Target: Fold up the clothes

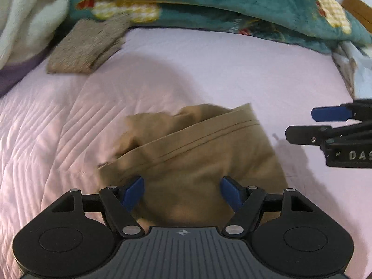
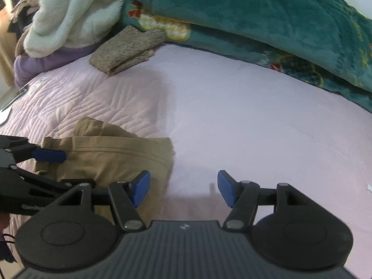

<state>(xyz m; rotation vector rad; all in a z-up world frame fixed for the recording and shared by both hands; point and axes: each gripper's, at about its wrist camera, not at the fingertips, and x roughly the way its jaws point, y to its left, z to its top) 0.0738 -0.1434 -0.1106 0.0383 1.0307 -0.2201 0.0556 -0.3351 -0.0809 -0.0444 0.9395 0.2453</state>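
Observation:
A tan garment (image 1: 193, 153) lies folded and a little rumpled on the pink quilted bed cover (image 1: 232, 69). My left gripper (image 1: 182, 191) hangs just over its near part, open, with the cloth under the wide gap between the blue pads and neither pad pressing it. In the right wrist view the garment (image 2: 111, 153) sits at the lower left, with one left-gripper pad (image 2: 48, 155) over its left edge. My right gripper (image 2: 183, 189) is open above bare cover, just right of the garment, with nothing between its fingers. It also shows at the right edge of the left wrist view (image 1: 300, 123).
A teal flowered blanket (image 2: 255, 18) is heaped along the far side of the bed. A folded grey-brown knit (image 2: 125, 48) lies at its left end, beside a cream fleece (image 2: 69, 14) and a purple cloth (image 2: 46, 62). Bare pink cover stretches to the right.

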